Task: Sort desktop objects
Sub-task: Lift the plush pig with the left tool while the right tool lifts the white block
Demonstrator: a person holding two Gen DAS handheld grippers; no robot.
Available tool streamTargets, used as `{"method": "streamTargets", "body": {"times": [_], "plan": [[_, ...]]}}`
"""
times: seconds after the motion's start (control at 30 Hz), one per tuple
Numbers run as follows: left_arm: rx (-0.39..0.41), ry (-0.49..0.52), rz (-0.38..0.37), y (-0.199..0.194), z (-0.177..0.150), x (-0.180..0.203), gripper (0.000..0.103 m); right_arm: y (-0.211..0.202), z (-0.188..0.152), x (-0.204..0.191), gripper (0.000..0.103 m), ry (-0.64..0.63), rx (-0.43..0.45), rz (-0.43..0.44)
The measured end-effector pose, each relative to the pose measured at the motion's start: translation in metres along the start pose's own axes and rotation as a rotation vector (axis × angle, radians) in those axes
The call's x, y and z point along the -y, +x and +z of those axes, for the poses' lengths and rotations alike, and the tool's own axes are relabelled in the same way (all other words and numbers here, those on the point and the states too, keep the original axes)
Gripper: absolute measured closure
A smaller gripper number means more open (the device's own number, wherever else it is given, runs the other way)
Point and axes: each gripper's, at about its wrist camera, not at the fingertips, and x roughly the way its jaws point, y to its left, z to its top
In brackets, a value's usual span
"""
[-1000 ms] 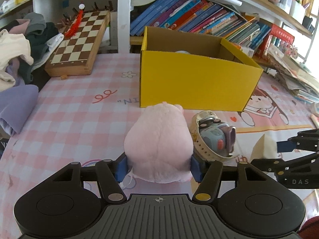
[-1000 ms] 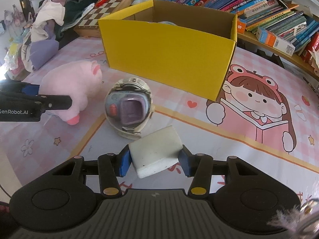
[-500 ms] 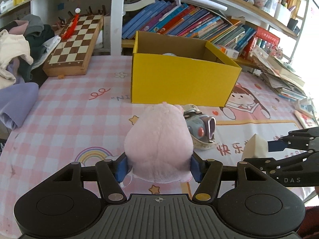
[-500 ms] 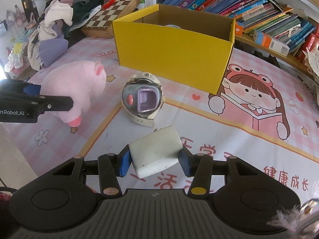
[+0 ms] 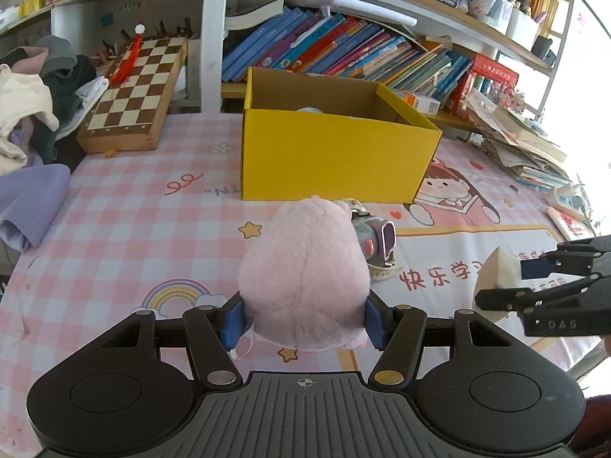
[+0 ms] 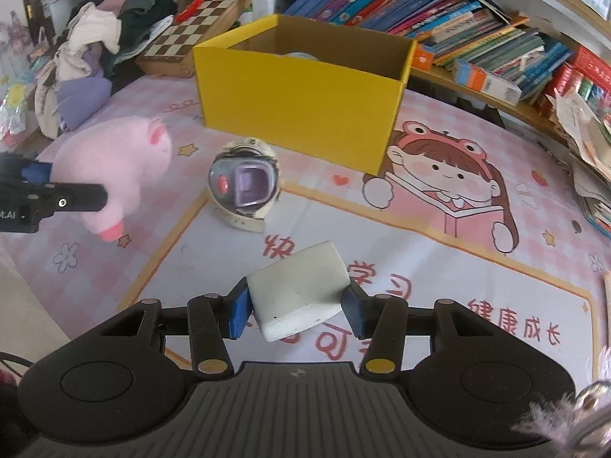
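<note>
Pink and soft, the plush pig [image 5: 305,278] is held between the blue fingers [image 5: 233,320] of the left gripper [image 5: 303,318], which press on its two sides; it is lifted over the bench [image 5: 126,229], in front of the yellow box [image 5: 332,156]. The right gripper [image 6: 296,311] holds a white block [image 6: 299,290] between its own fingers [image 6: 240,312], and the block is tilted, with one corner lower. On the bench between the pig and the block lies a small toy helmet [image 6: 244,187] with a purple visor, apart from both, just before the box. The box is open at the top, and something pale and round [image 6: 301,55] shows inside near its back wall; what it is I cannot tell. The bench has a pink checked cloth with a cartoon girl [image 6: 446,175] and red characters. Behind the box are shelves with many books [image 5: 343,49]. At the far left corner lies a chessboard [image 5: 135,91], and beside it a heap of clothes [image 5: 34,87].
</note>
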Motion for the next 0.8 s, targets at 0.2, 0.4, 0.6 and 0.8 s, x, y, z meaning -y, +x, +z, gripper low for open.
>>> {"method": "streamTargets", "body": {"times": [0.2,0.4,0.6,0.8], "plan": [[0.007,0.008,-0.017,-0.005,0.0,0.003,0.043,-0.003,-0.005,-0.007,0.056,0.002,-0.023,0.024],[0.007,0.022,-0.04,-0.009,-0.002,0.009,0.043,-0.003,-0.006,-0.021,0.056,-0.04,-0.034,0.053],[0.011,0.023,-0.052,-0.01,-0.001,0.011,0.043,-0.001,-0.003,-0.025,0.056,-0.059,-0.036,0.065],[0.01,0.018,-0.049,-0.009,-0.001,0.01,0.043,0.001,-0.002,-0.024,0.056,-0.063,-0.041,0.071]]}}
